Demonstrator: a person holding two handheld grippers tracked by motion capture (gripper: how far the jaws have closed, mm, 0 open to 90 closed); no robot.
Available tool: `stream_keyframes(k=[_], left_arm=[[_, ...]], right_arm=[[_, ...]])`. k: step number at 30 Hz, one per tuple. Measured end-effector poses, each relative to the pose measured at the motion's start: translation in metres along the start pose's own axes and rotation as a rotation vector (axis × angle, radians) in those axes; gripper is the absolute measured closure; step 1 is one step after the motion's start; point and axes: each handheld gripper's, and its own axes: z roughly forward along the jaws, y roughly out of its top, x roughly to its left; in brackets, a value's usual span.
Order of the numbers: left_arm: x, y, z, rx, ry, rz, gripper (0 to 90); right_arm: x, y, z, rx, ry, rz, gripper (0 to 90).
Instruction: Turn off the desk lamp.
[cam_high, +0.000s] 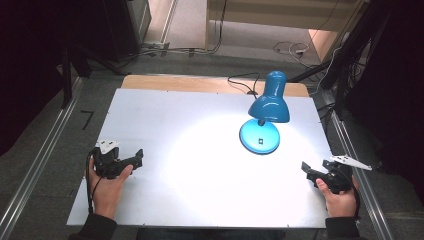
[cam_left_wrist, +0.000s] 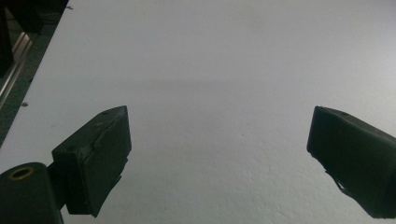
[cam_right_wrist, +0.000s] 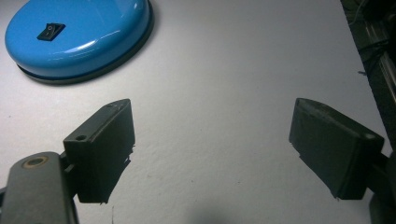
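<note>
Lamplight falls in a bright pool on the white table (cam_high: 200, 125), and your blue desk lamp (cam_high: 265, 107) stands right of centre toward the far side, its shade tipped down over its round base (cam_high: 259, 137). On that base you can see a small black rocker switch (cam_right_wrist: 50, 31), facing up. A black cord (cam_high: 243, 82) runs off from the lamp toward the far edge.

Your left gripper (cam_high: 136, 157) rests at the near left of the table, in your left hand (cam_high: 106, 184), pointing right across the bare surface. Its jaws stand wide apart with nothing but tabletop between them, as the left gripper view shows (cam_left_wrist: 217, 149).

Your right gripper (cam_high: 306, 170) sits at the near right edge in your right hand (cam_high: 338, 197), pointing left and slightly far, toward the lamp. Its jaws are also spread wide and clamp nothing (cam_right_wrist: 212, 144). In the right gripper view the lamp's base lies beyond the left jaw, well apart from both pads, so neither gripper touches the lamp.
</note>
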Motion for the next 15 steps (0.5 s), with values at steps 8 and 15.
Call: stream_keyframes(k=[8, 15], left_arm=[[-0.0022, -0.0004, -0.0028, -0.010, 0.001, 0.013, 7.1], [-0.0030, -0.0008, -0.0033, -0.009, -0.003, 0.018, 7.1]], right_arm=[[0.0046, 0.0036, 0.0031, -0.001, 0.006, -0.008, 13.0], [0.0073, 0.0062, 0.0043, -0.004, 0.009, -0.014, 13.0]])
